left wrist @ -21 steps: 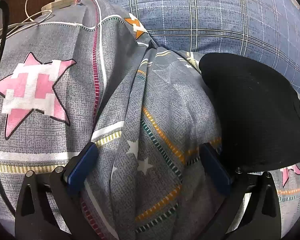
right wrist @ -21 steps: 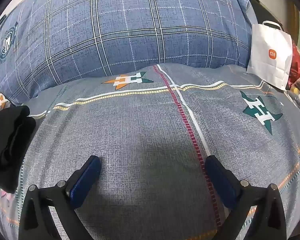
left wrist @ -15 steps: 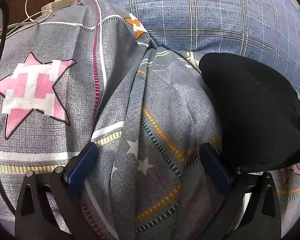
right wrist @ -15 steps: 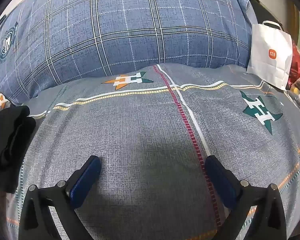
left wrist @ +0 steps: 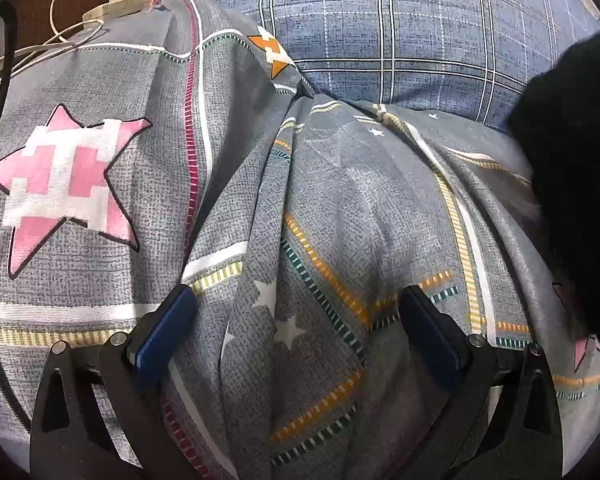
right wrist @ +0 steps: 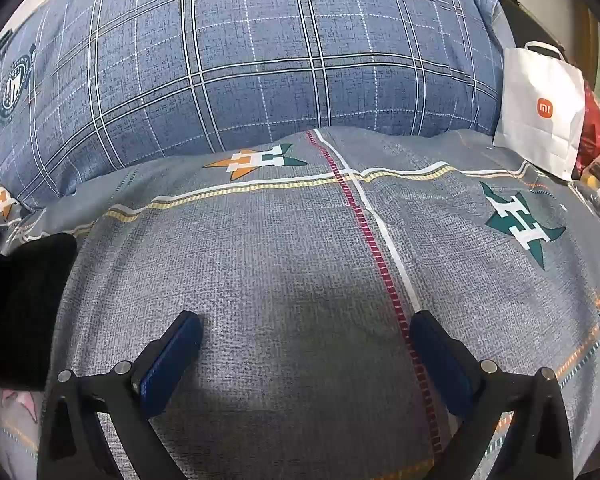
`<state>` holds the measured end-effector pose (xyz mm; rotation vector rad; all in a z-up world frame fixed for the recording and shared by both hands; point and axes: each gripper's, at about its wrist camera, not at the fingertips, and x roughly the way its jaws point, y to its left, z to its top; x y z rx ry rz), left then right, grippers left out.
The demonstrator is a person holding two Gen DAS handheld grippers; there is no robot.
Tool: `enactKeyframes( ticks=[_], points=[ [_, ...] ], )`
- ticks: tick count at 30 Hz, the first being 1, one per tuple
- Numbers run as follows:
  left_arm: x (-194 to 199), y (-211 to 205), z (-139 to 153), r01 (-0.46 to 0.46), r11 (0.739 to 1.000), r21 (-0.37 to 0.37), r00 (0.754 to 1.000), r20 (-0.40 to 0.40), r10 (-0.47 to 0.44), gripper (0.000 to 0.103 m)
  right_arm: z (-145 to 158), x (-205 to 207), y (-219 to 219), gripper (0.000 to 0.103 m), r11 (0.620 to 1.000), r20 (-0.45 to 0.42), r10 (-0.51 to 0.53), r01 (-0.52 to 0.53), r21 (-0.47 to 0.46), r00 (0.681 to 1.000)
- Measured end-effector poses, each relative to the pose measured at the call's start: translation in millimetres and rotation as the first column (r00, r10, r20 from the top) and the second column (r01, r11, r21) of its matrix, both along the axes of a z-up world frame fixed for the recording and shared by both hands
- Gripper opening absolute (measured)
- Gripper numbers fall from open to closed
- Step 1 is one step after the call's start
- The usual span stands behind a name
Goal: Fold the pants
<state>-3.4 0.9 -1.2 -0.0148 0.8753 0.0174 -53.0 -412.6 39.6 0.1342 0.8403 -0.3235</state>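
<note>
Both spread wide, empty: left gripper (left wrist: 296, 320) and right gripper (right wrist: 306, 344) flanking black pants (left wrist: 572, 184), poised for grasping.

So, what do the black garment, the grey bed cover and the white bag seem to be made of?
Black garment: soft matte cloth, perhaps knit or fleece; it reflects no light and its weave cannot be told.
Grey bed cover: thin woven fabric, likely cotton, matte; a fine grid texture and soft creases show.
White bag: smooth stiff paper, apparently; flat sides, sharp edges, an orange logo.
</note>
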Motion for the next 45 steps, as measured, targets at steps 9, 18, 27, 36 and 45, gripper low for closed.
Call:
enactKeyframes(
  ticks=[9, 18, 27, 36, 45],
  points=[
    [3, -3, 1, 0.0, 1.0, -0.001, 1.0, 0.0, 0.0, 0.103, 1, -1, -4, 0.103, 1.0, 0.007, -0.001, 0.001, 0.019, 1.0],
    [2, -2, 2, 0.0, 1.0, -0.002, 1.0, 0.0, 0.0, 0.103, 2, 1, -1, 0.103, 1.0, -0.003, -0.002, 0.002, -0.002, 1.0],
    [3, -2, 3, 0.0, 1.0, -0.004, 1.0, -0.003, 0.0, 0.103, 2, 1, 1, 0.103, 1.0, -0.005, -0.002, 0.002, -0.003, 1.0],
    [5, -2, 2, -0.003, 1.0, -0.005, 1.0, -0.006, 0.003, 0.103, 0, 0, 2, 0.103, 1.0, -0.004, -0.003, 0.003, -0.003, 1.0],
    [-8, -6, 9, 0.019, 1.0, 0.018, 0.998, -0.063, -0.018, 0.102, 3, -7, 4, 0.103, 1.0, -0.026, 0.001, -0.001, 0.013, 1.0]
  ],
)
